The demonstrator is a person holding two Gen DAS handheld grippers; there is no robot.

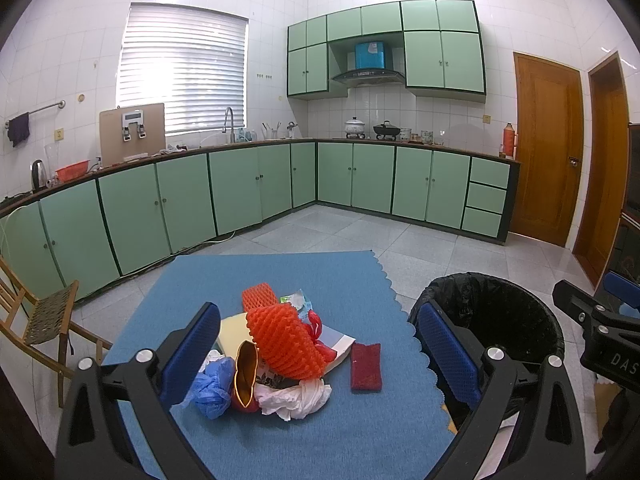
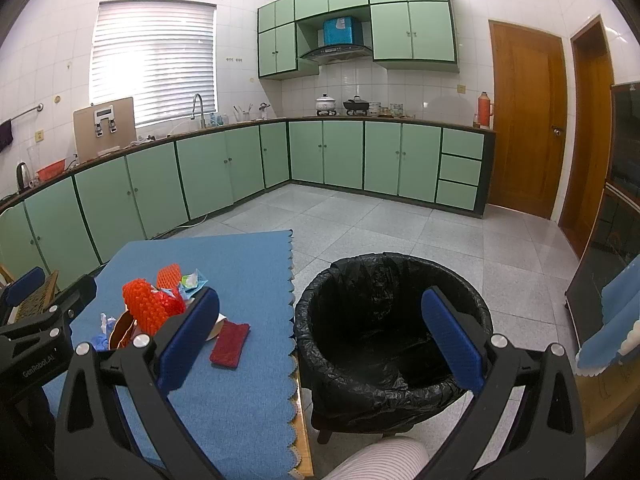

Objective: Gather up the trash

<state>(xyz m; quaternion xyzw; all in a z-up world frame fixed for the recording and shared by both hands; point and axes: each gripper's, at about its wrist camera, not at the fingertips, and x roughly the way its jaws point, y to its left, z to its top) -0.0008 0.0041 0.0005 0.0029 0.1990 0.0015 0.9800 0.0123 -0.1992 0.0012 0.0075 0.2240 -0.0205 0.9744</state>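
Observation:
A pile of trash lies on the blue table mat (image 1: pixel 360 440): an orange foam net (image 1: pixel 282 344), a second orange net (image 1: pixel 258 297), a blue glove (image 1: pixel 214 390), a white plastic bag (image 1: pixel 296 398), a red-gold packet (image 1: pixel 245 376), a dark red sponge (image 1: pixel 366 366) and a wrapper (image 1: pixel 298 300). My left gripper (image 1: pixel 320 356) is open above the pile, holding nothing. My right gripper (image 2: pixel 320 340) is open and empty above the black-lined trash bin (image 2: pixel 392 344), which stands right of the table. The pile (image 2: pixel 150 304) and sponge (image 2: pixel 230 344) also show in the right wrist view.
A wooden chair (image 1: pixel 44 320) stands left of the table. Green cabinets (image 1: pixel 240 184) run along the walls. Wooden doors (image 1: pixel 548 152) are at the right. A dark cabinet (image 2: pixel 612 240) stands right of the bin. Tiled floor (image 2: pixel 400 224) lies beyond.

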